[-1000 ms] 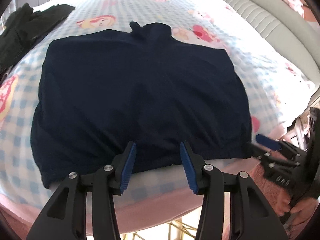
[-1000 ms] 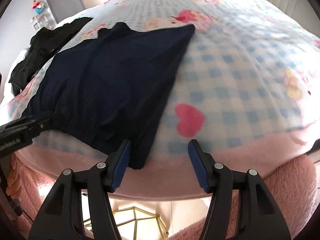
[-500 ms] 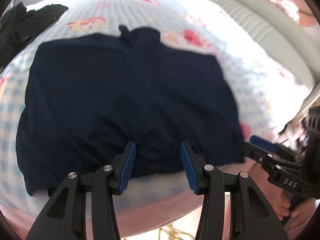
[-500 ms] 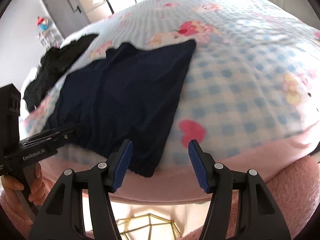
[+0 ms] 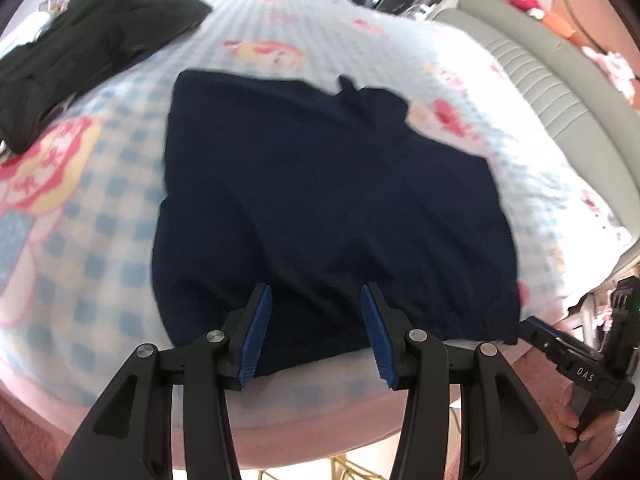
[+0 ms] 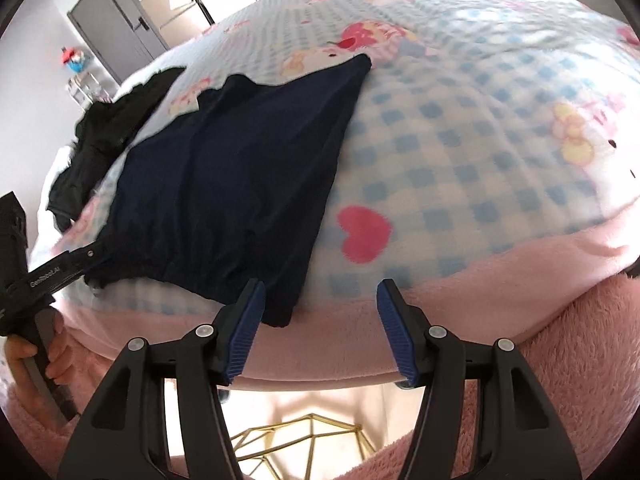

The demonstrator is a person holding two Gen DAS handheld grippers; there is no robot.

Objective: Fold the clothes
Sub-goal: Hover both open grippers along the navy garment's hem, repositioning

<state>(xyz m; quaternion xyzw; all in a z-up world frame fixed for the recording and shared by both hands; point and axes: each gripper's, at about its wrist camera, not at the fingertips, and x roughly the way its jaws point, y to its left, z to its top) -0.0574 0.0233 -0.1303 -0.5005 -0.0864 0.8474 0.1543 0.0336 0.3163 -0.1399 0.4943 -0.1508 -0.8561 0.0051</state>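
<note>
Black clothing (image 5: 92,36) lies bunched at the bed's far left, apart from the work area. Centre: a navy garment (image 5: 320,200) is spread flat on the checked blanket (image 5: 80,240), its gathered hem along the near edge, presumably laid out so it can be folded. The left gripper (image 5: 316,328) hovers over the hem's middle, jaws spread, pinching nothing. Rightmost, the right gripper (image 6: 320,324) stands at the hem's right corner (image 6: 280,316), jaws spread and empty, the corner just inside its left finger, likely positioned to seize it.
</note>
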